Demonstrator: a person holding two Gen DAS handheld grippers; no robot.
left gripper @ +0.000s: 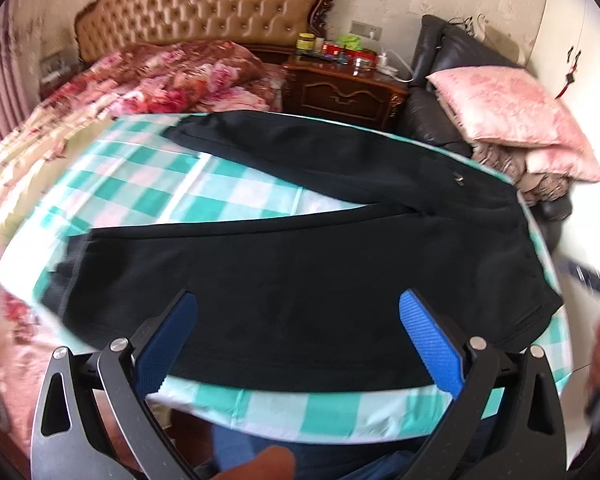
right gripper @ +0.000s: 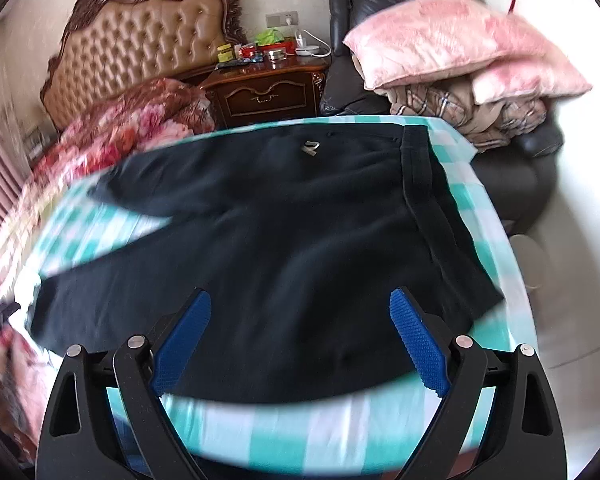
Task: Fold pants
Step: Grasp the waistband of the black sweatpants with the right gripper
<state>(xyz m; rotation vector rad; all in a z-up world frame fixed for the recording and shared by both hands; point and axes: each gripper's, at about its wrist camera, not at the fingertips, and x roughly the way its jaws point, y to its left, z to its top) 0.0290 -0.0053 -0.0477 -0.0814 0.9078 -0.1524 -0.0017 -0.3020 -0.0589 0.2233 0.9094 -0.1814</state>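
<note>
While both hand-held grippers hang over it with nothing in them, the pair of soft black pants [left gripper: 300, 280] lies flat on the surface with the green and white checked cloth [left gripper: 148, 184]. In the left wrist view the two legs spread apart toward 9 o'clock and the waist sits toward 3 o'clock. A puffy pink pillow [right gripper: 452, 44] rests on the dark leather chair [right gripper: 520, 168] at 2 o'clock. The left hand-held gripper [left gripper: 298, 338] has its blue fingers [left gripper: 430, 344] wide apart above the near leg. The right hand-held gripper [right gripper: 300, 338] is spread wide too. A small silver logo [right gripper: 310, 147] shines near the waist.
</note>
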